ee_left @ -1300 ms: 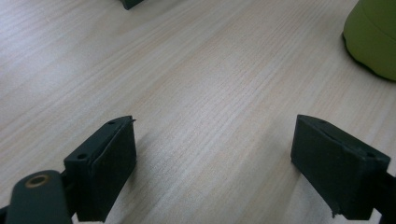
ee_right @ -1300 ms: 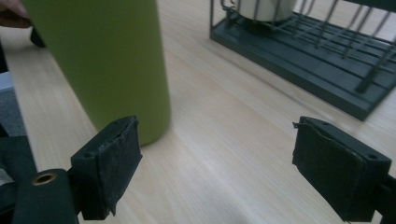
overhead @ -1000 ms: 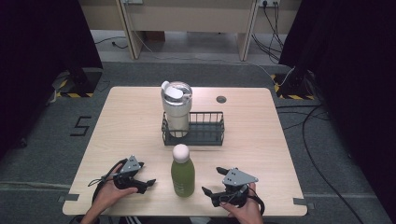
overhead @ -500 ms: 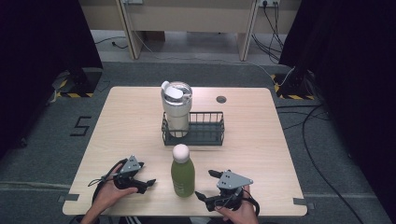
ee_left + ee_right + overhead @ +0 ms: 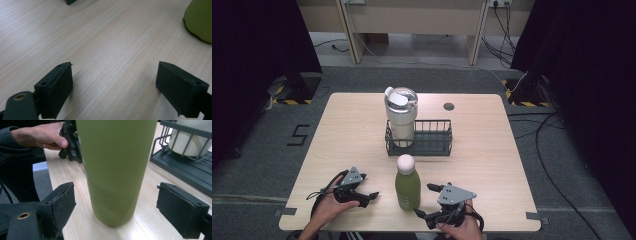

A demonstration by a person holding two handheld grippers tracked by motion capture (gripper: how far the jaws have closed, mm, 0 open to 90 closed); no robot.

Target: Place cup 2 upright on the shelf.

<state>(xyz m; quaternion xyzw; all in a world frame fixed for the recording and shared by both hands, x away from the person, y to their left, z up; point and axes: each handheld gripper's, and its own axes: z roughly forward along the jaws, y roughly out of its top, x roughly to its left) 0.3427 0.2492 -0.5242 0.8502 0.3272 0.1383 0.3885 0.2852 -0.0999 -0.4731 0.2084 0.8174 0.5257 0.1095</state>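
The green bottle (image 5: 408, 187) stood upright near the counter's (image 5: 492, 150) front edge, cap up. My right gripper (image 5: 428, 201) had edged closer than before, its fingers (image 5: 60, 205) apart either side of the bottle, not touching. My left gripper (image 5: 368, 196) lay alongside, fingers apart.

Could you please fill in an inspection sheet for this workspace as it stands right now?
Surface: light wooden table, flat, round grommet near far edge.
Job's things: green bottle upright, white cap; tumbler standing in the wire basket.
Clutter: nothing seen.
Grippers: left gripper open on the table; right gripper open, bottle between its jaws, untouched.
Cables: black loop by left hand; more on floor.
Surroundings: dark curtains, grey floor.
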